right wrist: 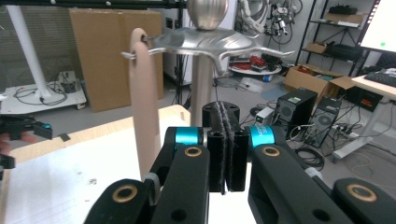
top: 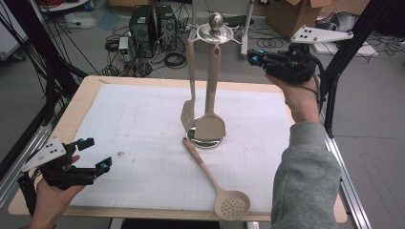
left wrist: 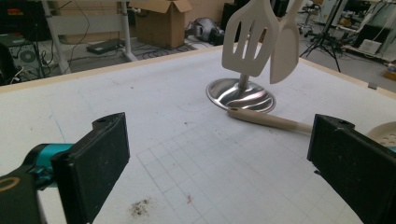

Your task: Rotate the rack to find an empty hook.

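Observation:
A steel utensil stand (top: pixel 216 20) rises from its round base (top: pixel 206 138) at the middle of the white gridded mat (top: pixel 138 133). A beige slotted spatula (top: pixel 188 114) and a beige solid turner (top: pixel 210 125) hang from its hooks. A beige skimmer spoon (top: pixel 232 205) lies flat in front of the base, head near the table's front edge. My right gripper (top: pixel 253 56) is held high to the right of the stand's top, jaws shut with nothing between them; the hanging handle (right wrist: pixel 144 102) is just left of it. My left gripper (top: pixel 97 154) rests open at the front left, aimed at the stand base (left wrist: pixel 240 95).
Computer towers (top: pixel 153 28) and cables lie on the floor beyond the table. A cardboard box (top: pixel 296 14) stands at the back right. Black frame poles (top: pixel 334 71) flank the table's right side. The mat's left half is bare apart from a few specks.

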Action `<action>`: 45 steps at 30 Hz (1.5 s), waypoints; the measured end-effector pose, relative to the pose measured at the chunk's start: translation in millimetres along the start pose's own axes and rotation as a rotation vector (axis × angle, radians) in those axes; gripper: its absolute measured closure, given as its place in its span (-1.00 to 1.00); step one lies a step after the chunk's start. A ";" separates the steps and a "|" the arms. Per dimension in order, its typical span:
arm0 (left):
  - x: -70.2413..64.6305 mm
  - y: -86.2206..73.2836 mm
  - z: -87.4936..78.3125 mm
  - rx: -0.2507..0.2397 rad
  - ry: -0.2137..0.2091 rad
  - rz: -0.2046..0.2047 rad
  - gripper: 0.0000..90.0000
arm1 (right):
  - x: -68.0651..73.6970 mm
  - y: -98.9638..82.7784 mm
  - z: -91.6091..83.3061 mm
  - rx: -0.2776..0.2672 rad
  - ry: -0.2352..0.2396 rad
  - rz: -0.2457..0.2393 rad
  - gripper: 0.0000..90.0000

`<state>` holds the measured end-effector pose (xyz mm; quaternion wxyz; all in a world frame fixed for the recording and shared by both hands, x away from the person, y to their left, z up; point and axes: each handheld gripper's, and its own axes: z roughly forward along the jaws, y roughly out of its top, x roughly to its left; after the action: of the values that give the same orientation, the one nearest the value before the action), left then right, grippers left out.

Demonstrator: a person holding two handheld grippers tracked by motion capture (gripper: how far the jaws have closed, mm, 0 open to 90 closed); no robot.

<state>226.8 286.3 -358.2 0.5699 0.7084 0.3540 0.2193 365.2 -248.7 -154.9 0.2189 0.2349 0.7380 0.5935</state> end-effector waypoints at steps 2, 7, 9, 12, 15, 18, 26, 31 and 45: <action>0.1 -1.2 -1.8 -0.003 0.000 0.000 -0.86 | -2.9 2.7 1.7 -0.003 -0.002 -0.001 0.99; -0.9 -4.6 -9.5 -0.006 0.004 -0.002 -0.86 | -5.5 9.9 7.8 -0.016 -0.011 -0.002 0.99; -0.8 -6.1 -12.9 -0.008 0.007 -0.005 -0.86 | -5.9 12.8 11.8 -0.009 -0.017 -0.004 0.99; -0.8 -8.1 -18.1 -0.012 0.011 -0.008 -0.86 | -7.6 14.4 15.2 -0.002 -0.039 0.000 1.00; 0.2 -9.2 -23.1 -0.019 0.018 -0.014 -0.86 | -7.6 15.1 16.8 -0.002 -0.033 -0.005 1.00; -0.1 -7.6 -26.5 -0.032 -0.004 -0.040 -0.86 | -6.3 16.3 19.1 0.006 -0.033 -0.013 1.00; -5.3 -6.8 -26.7 -0.030 0.005 -0.019 -0.86 | -6.5 16.8 21.6 0.005 -0.036 -0.027 1.00; -6.9 -6.6 -26.0 -0.027 0.008 -0.010 -0.86 | -7.1 16.7 27.0 0.003 -0.031 -0.034 1.00; -4.6 -10.0 -25.1 -0.017 0.014 -0.020 -0.86 | -4.6 17.4 28.4 0.006 -0.025 -0.049 1.00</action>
<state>203.3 300.2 -361.0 0.5753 0.6986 0.3632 0.2217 387.4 -226.3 -143.3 0.2421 0.2248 0.7425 0.5827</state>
